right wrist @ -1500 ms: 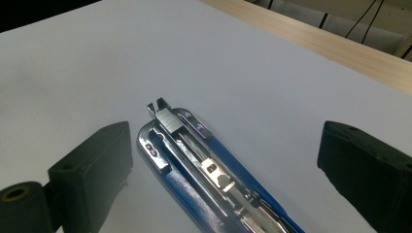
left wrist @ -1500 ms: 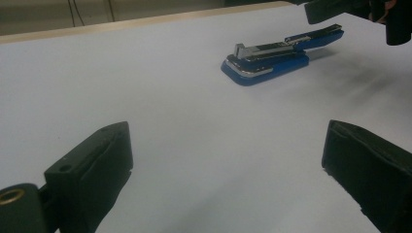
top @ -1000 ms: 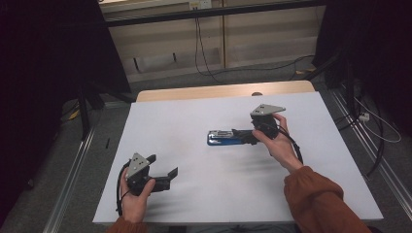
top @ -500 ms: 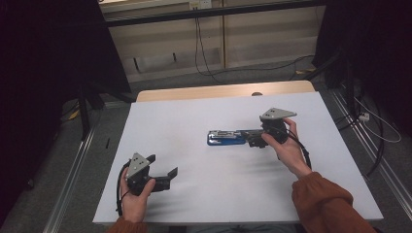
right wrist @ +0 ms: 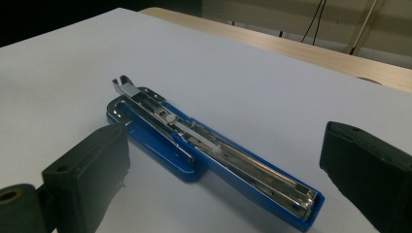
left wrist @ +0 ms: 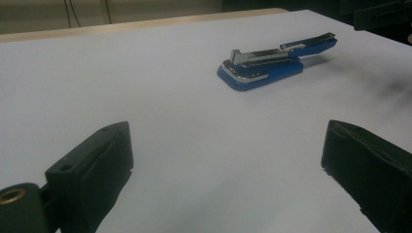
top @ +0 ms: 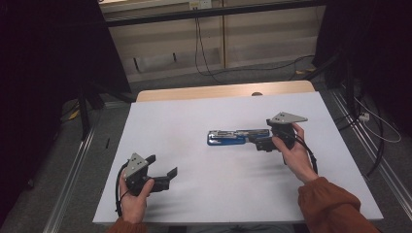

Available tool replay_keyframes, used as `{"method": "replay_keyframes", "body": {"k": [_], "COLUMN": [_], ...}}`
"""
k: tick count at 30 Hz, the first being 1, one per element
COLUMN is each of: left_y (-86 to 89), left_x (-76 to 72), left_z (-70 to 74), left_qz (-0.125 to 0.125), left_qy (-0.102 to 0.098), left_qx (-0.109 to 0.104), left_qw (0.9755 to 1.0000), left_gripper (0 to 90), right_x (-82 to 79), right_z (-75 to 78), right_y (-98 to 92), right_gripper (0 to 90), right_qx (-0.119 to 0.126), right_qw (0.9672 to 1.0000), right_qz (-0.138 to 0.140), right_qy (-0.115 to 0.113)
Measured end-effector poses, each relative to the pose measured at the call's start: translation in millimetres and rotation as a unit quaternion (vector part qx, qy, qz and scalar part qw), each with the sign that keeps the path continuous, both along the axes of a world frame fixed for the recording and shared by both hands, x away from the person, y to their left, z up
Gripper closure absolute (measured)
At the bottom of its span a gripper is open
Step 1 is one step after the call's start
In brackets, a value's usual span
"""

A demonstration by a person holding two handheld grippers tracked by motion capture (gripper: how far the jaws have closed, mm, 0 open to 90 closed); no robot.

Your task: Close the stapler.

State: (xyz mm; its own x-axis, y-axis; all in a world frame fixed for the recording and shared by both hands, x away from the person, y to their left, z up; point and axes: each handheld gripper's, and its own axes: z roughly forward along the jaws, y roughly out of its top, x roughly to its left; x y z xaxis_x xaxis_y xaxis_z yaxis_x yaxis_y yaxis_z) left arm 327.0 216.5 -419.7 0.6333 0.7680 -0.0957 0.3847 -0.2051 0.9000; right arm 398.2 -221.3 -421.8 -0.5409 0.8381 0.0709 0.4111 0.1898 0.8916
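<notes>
High view, going from the left of the frame: the left claw point(top: 163, 171) rests low at the lower left of the white counter point(top: 194, 121), jaws spread and holding nothing, exactly where it sat a second ago. At the middle of the frame lies the blue stapler point(top: 233, 137), flat on the counter, lid swung open so the metal staple channel shows. To the right of the middle, the right claw point(top: 260, 141) has drawn back toward the right edge over the last second and now sits at the stapler's right end, jaws spread.

Right gripper view shows the stapler point(right wrist: 204, 155) running between the two open jaws, not pinched by either. Left gripper view has the stapler point(left wrist: 272, 60) at upper right, well apart from that claw's jaws.

That pull-back suggests the right claw is lining up on the stapler's end; no grasp is made yet.
</notes>
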Motion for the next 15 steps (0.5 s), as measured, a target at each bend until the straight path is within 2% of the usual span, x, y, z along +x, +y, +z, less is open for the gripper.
{"method": "replay_keyframes", "body": {"k": [3, 6, 8, 11, 15], "left_y": [-1.0, -3.6, -5.0, -7.7, -12.2], "left_x": [-1.1, -0.9, 0.0, 2.3, 5.1], "left_z": [2.6, 1.7, 0.5, -1.3, -4.0], "left_qz": [-0.007, -0.010, -0.008, -0.014, -0.023], "left_qy": [-0.009, -0.007, -0.003, 0.002, 0.010], "left_qx": [-0.001, 0.000, 0.002, 0.008, 0.015], "left_qw": [0.9999, 0.9999, 1.0000, 0.9999, 0.9996], "left_gripper": [4.9, 4.9, 4.8, 4.4, 4.3], "right_x": [-4.5, -11.7, -16.2, -19.4, -21.6], "right_z": [1.0, 6.8, 7.6, 5.0, -0.1], "right_y": [-3.0, -5.2, -8.2, -13.0, -23.3], "right_gripper": [4.9, 3.3, 2.6, 3.0, 7.3], "right_qx": [0.001, -0.006, 0.002, -0.002, 0.006], "right_qw": [1.0000, 0.9996, 0.9995, 0.9997, 0.9998], "right_qz": [-0.001, -0.008, 0.000, -0.003, -0.012], "right_qy": [-0.004, -0.025, -0.031, -0.026, -0.016]}}
